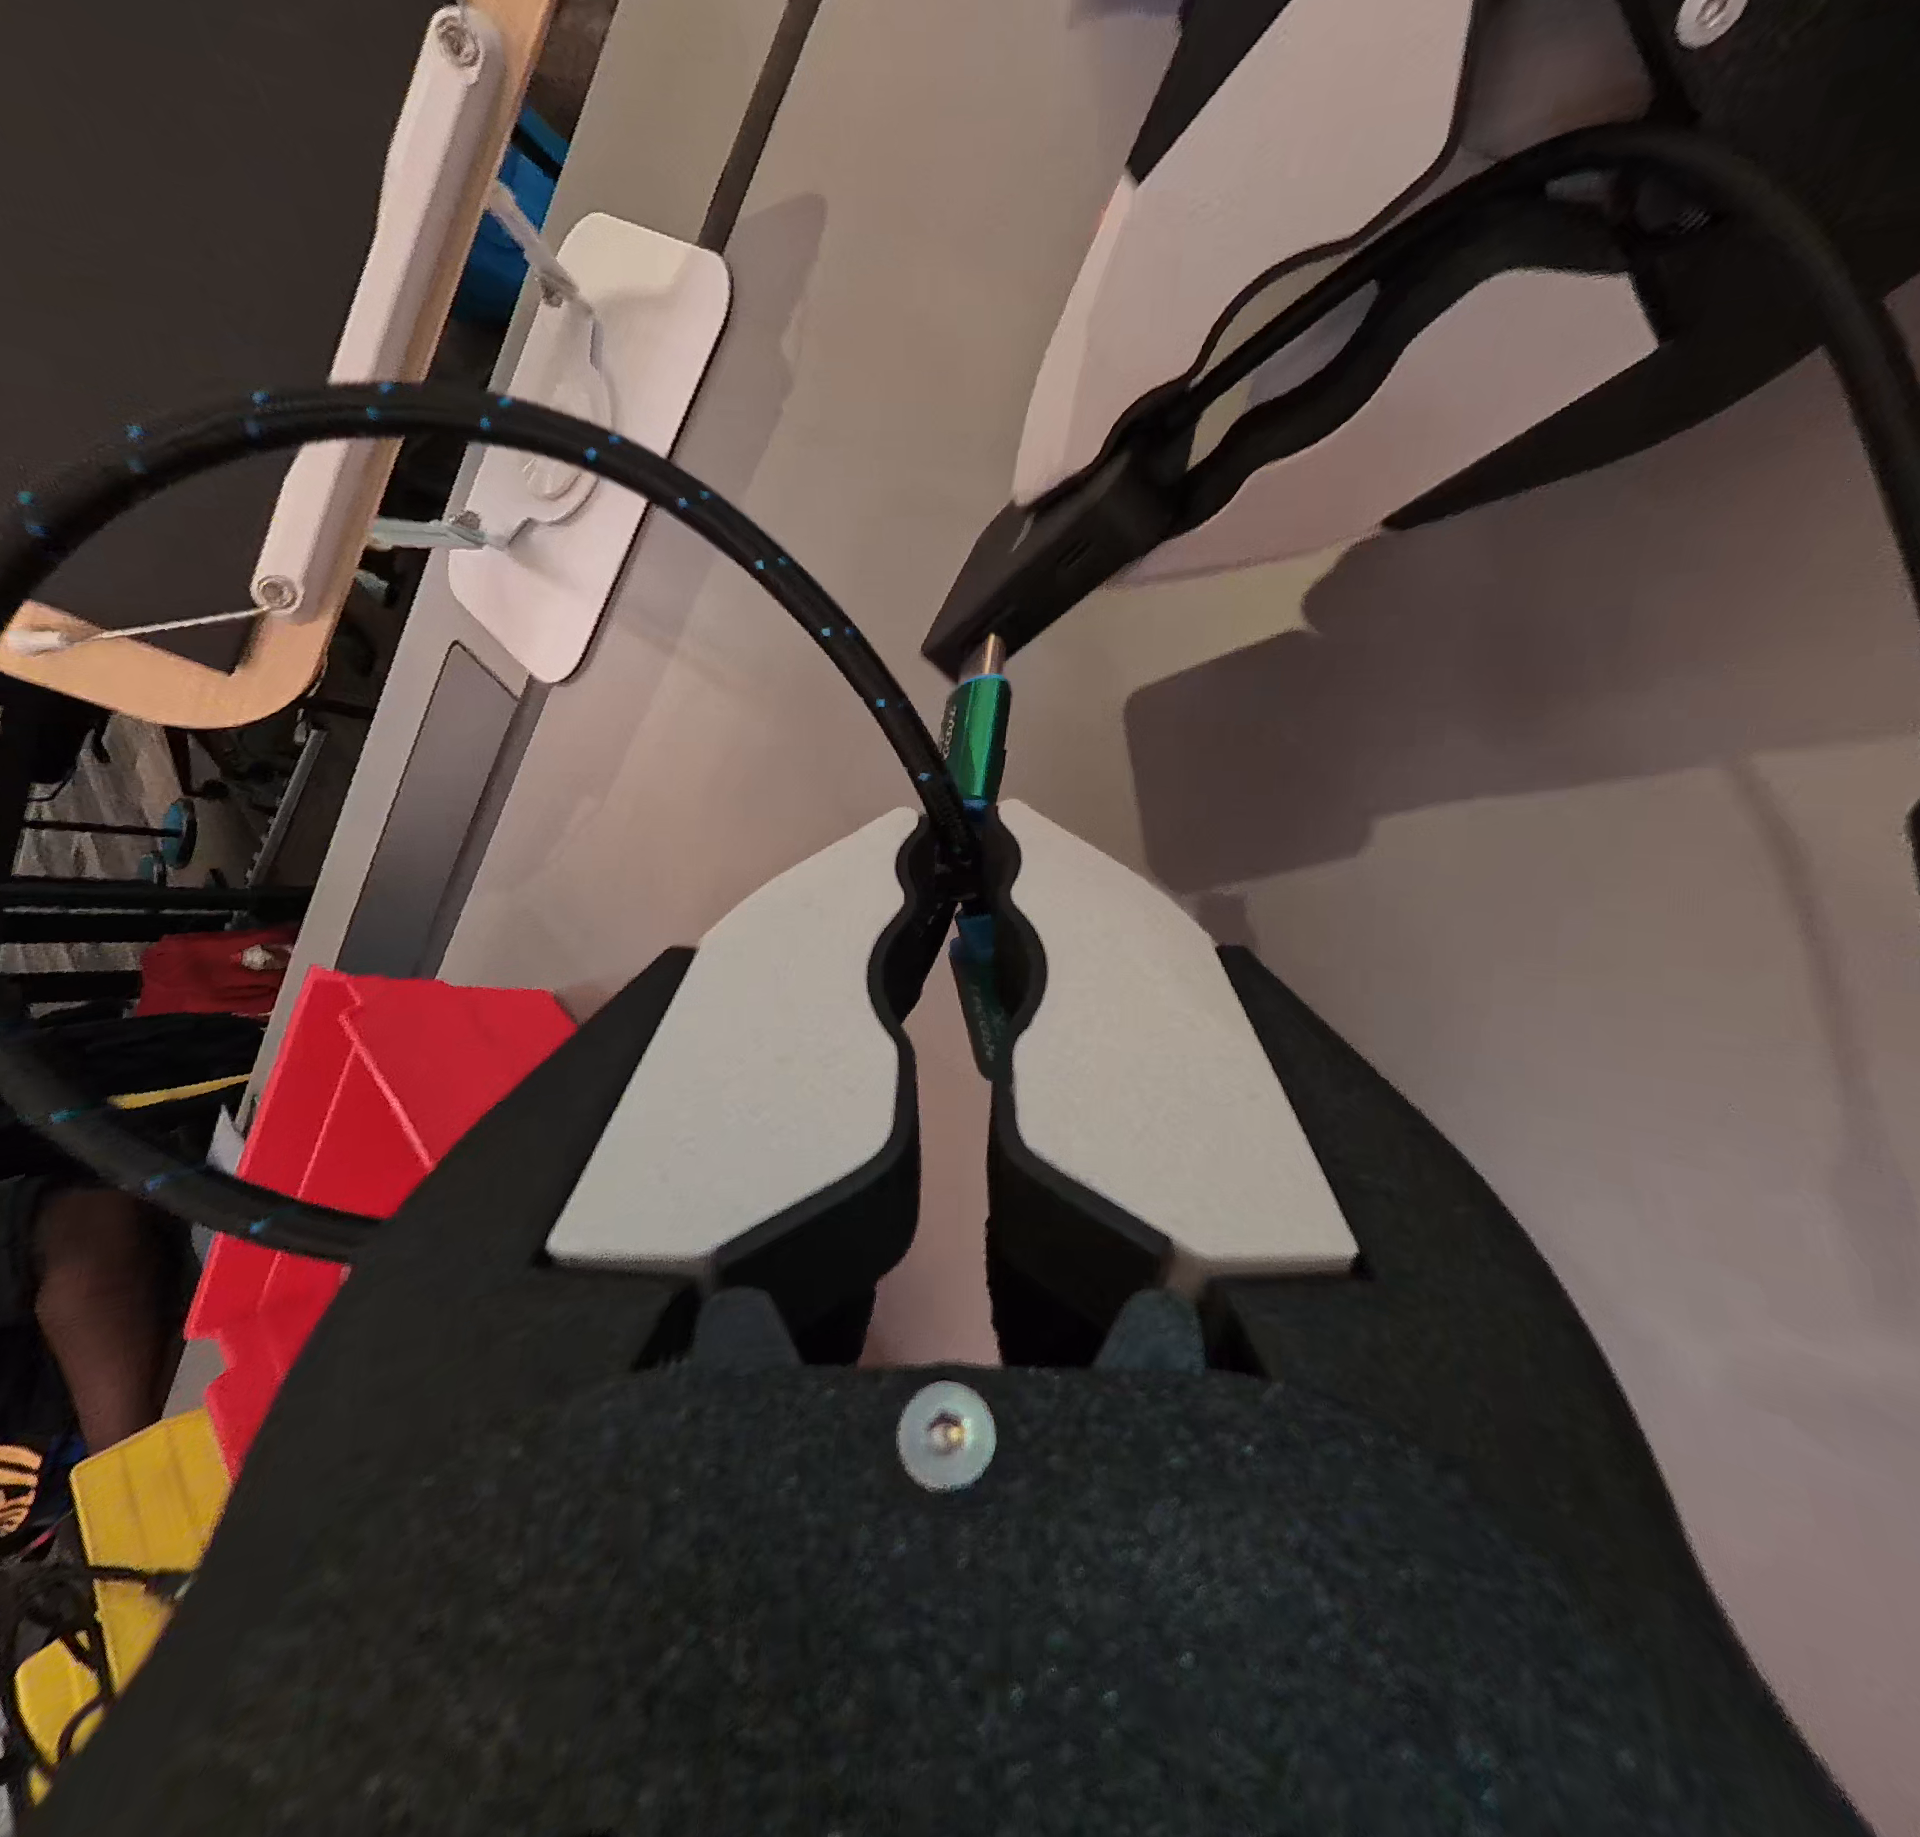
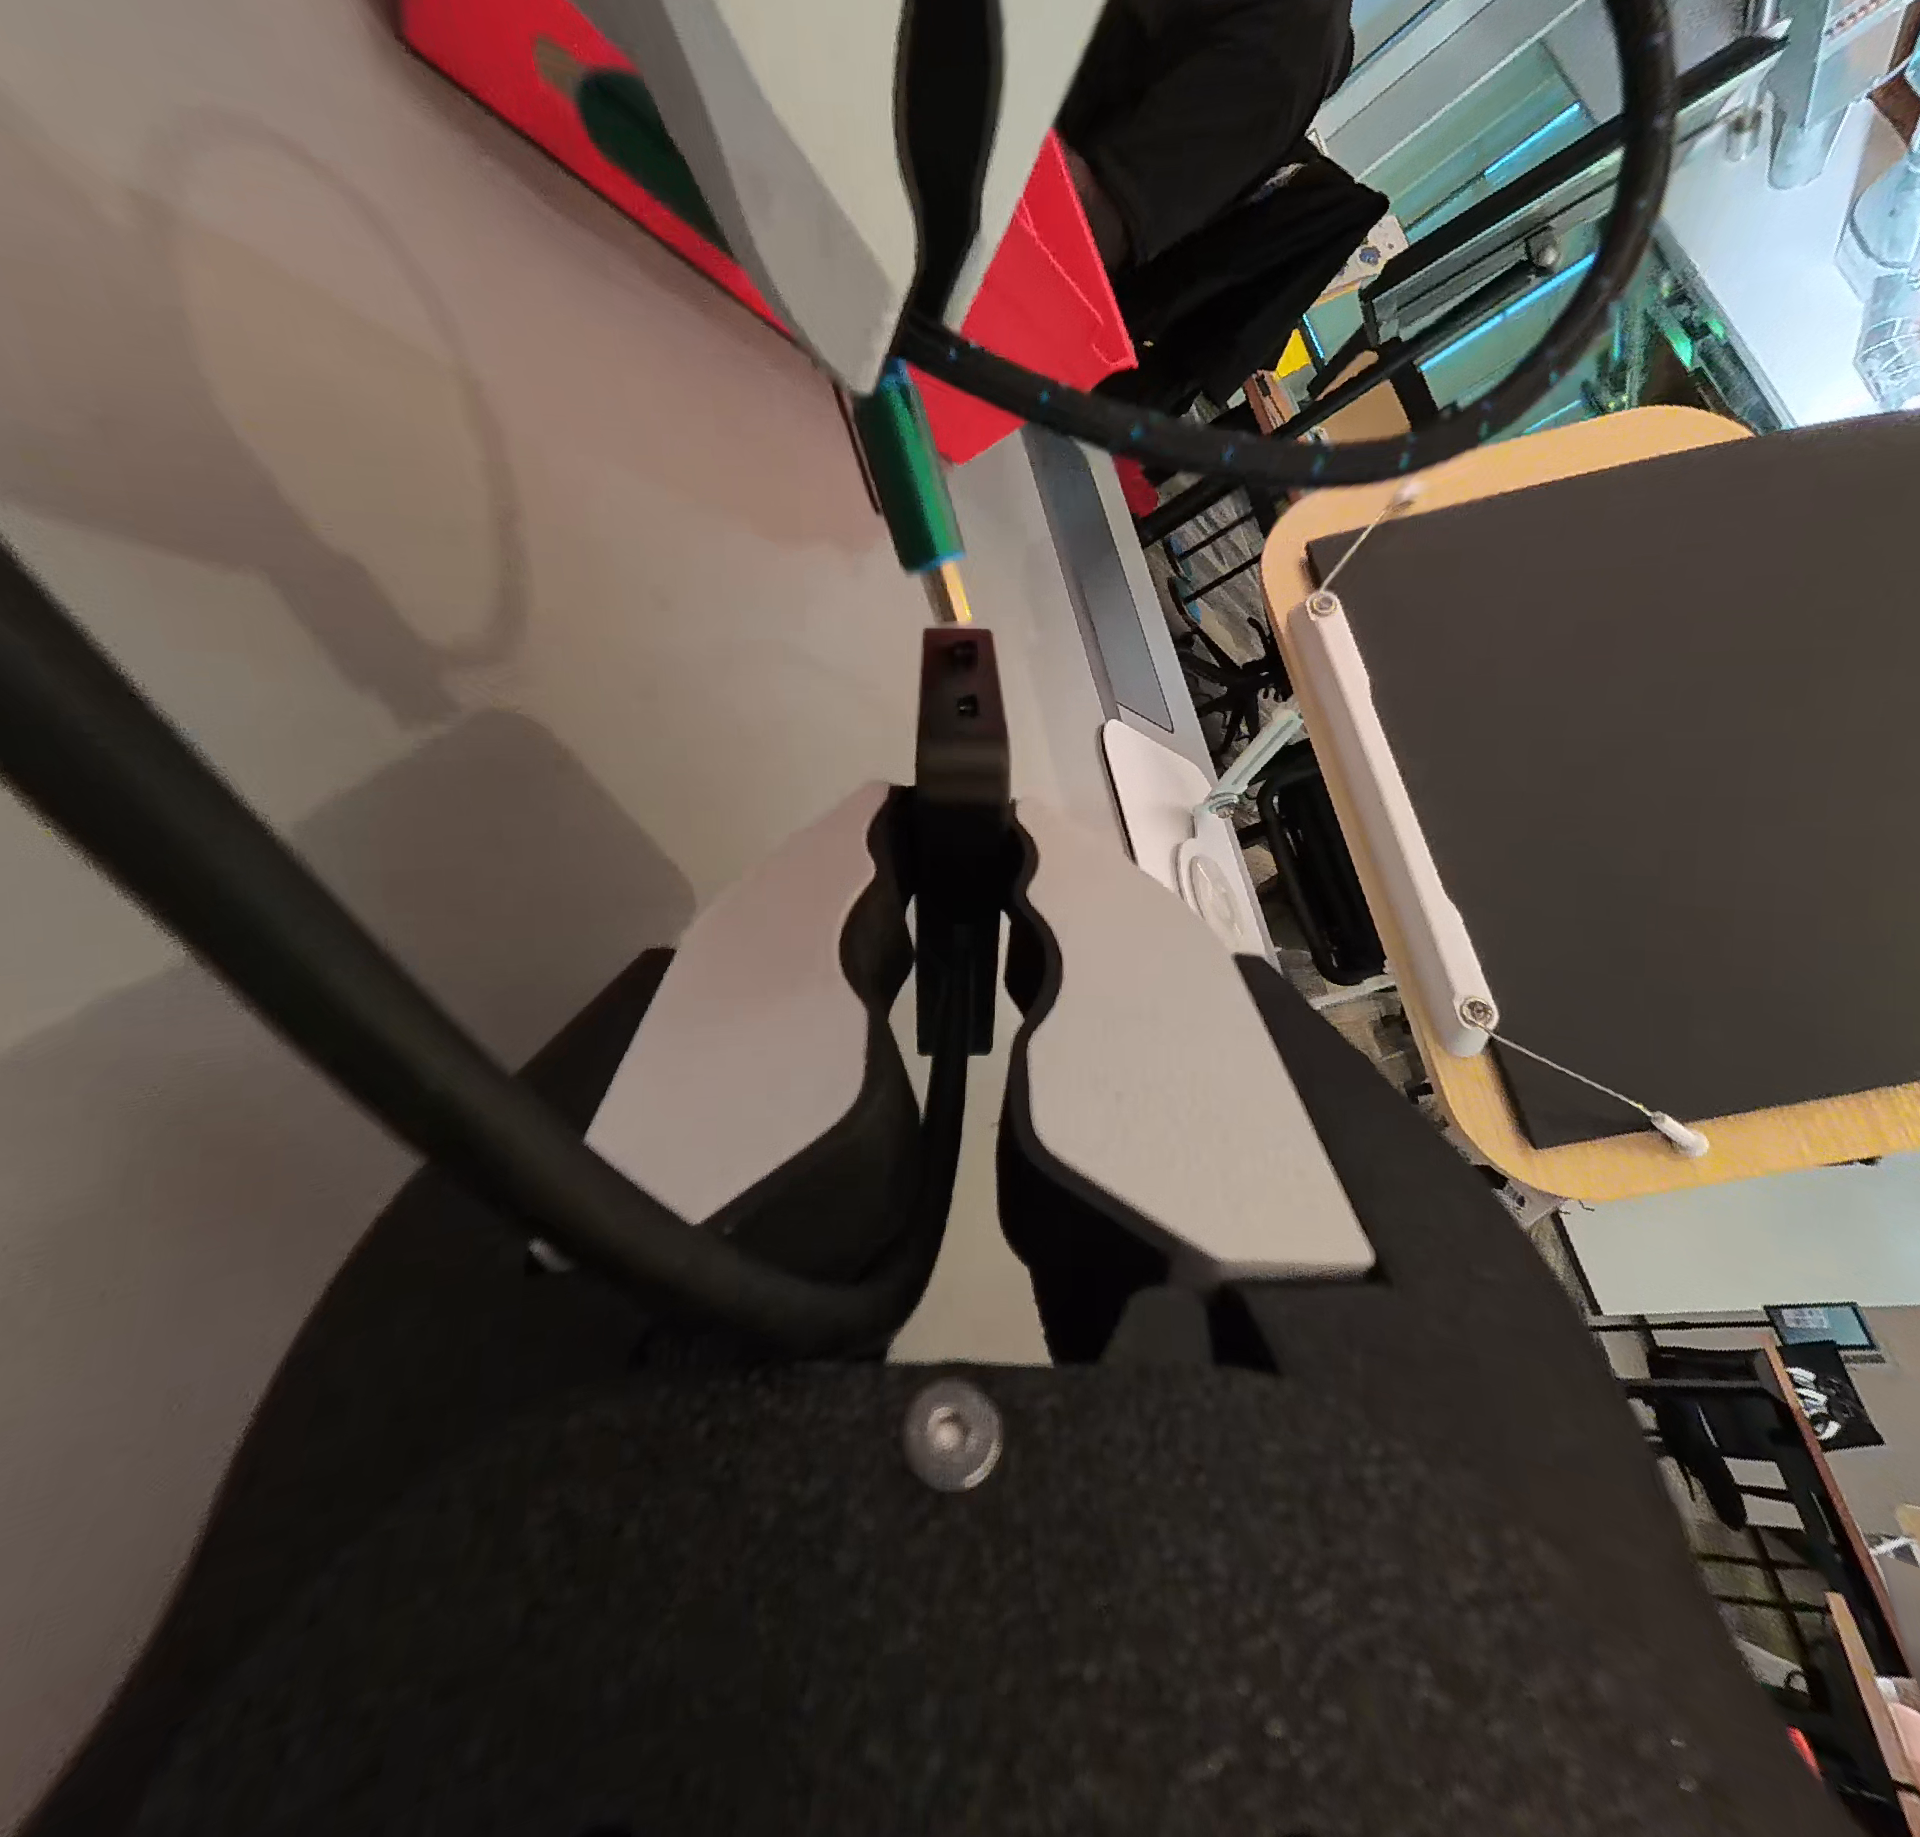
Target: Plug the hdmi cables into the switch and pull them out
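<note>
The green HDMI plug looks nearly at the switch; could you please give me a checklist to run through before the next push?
1. Left hand-held gripper grips the cable just behind the green plug: ok.
2. Right hand-held gripper shut on the black switch: ok.
3. Metal tip of the plug meets the switch's end: ok, at the port mouth; seating depth cannot tell.
4. Plug in line with the switch body: not ok, slightly angled in both wrist views.
5. Braided cable loops free, clear of the port: ok.
6. Black cable from the switch is slack, not pulling: cannot tell.
</note>
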`<state>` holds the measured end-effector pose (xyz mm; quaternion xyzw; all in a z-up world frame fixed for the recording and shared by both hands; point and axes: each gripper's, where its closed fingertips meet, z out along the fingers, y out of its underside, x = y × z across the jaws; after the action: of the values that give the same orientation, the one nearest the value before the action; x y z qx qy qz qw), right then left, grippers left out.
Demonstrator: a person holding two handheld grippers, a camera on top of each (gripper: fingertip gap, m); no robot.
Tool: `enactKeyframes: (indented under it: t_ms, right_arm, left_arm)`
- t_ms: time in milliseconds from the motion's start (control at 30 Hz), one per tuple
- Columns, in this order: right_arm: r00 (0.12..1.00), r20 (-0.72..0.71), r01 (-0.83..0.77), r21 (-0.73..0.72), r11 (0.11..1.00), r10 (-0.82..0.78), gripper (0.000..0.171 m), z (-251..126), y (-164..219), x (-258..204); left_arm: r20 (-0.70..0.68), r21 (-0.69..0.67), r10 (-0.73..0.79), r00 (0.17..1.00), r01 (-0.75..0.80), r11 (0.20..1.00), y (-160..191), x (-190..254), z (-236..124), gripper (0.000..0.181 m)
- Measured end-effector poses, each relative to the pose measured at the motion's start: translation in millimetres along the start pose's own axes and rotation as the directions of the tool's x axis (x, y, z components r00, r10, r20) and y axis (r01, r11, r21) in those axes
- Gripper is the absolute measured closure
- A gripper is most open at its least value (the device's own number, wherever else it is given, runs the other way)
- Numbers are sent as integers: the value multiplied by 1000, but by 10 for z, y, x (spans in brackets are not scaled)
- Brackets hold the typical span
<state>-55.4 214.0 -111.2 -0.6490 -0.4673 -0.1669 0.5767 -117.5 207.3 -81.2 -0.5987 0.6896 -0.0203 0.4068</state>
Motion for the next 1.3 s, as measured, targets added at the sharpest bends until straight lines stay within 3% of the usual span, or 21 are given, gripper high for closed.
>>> enactKeyframes:
  t_ms: [100,167,267,333,433,600,800,933,1100,1300]
  right_arm:
    - [1000,-15,-13,1,1000,13,157,-29,22,63]
    - [1000,-25,-17,6,1000,17,156,-50,13,97]
    - [999,-37,-7,2,1000,7,157,-76,-6,126]
    - [999,-43,-1,6,1000,1,156,-89,-24,139]
    - [999,-41,-2,4,1000,2,156,-86,-11,129]
    - [999,-32,-7,-2,1000,7,156,-74,18,108]
    - [1000,-24,3,-8,1000,-4,156,-65,24,81]
    - [1000,-25,-3,-5,1000,3,156,-74,28,89]
    - [1000,-21,4,-1,1000,-4,156,-78,7,75]
    - [1000,-13,6,1,1000,-6,156,-80,-2,62]
  left_arm:
    - [-21,-1,-45,999,45,999,100,-14,-21,174]
    - [-165,37,-162,973,170,985,123,101,-53,174]
    - [-469,48,-398,789,472,880,89,281,-127,174]
    - [-541,-11,-484,688,569,822,175,342,-37,174]
    - [-507,-80,-514,692,556,827,441,482,222,174]
    - [-503,-69,-476,721,516,854,626,719,390,173]
    - [-545,-46,-429,720,485,873,668,844,405,172]
    - [-570,-19,-358,739,424,905,612,699,256,156]
    - [-703,-191,-437,561,443,876,511,697,137,141]
    - [-718,-430,-541,438,332,840,741,859,372,142]
